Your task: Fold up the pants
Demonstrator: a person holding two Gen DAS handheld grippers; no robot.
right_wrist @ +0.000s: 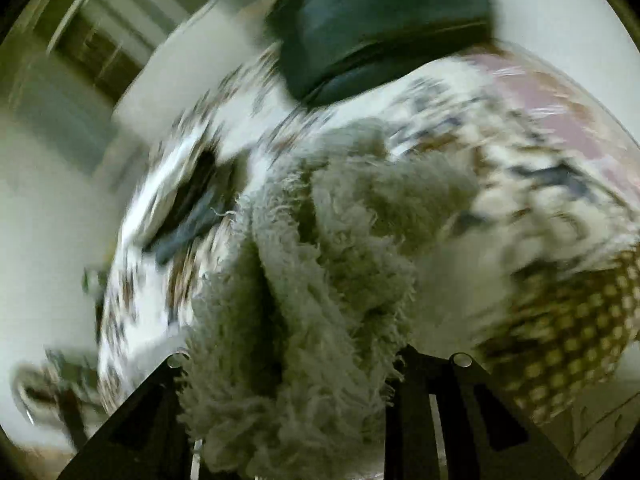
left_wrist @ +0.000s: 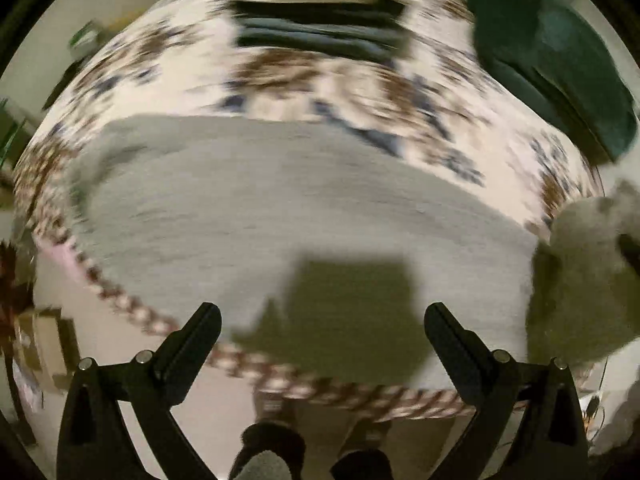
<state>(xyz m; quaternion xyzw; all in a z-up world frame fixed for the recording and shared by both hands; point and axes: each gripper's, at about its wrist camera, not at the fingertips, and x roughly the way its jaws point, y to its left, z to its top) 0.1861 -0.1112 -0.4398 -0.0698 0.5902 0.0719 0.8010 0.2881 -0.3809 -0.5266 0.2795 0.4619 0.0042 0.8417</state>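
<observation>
the left gripper (left_wrist: 322, 322) hangs with its fingers (left_wrist: 200, 340) spread wide apart, nothing between them. ahead of the fingers the grey fleece pants (left_wrist: 280, 208) lie flat across a bed cover (left_wrist: 192, 64) patterned in brown and blue, and the gripper's shadow falls on the cloth just beyond the fingertips. farther ahead sits a stack of folded clothes (left_wrist: 320, 32), and off to the right of the fingers a dark green cushion (left_wrist: 556, 64). the right gripper (right_wrist: 292, 356) has its fingers clamped on a bunched, fuzzy part of the pants (right_wrist: 320, 260), which fills the space between them and rises ahead. both views are blurred.
</observation>
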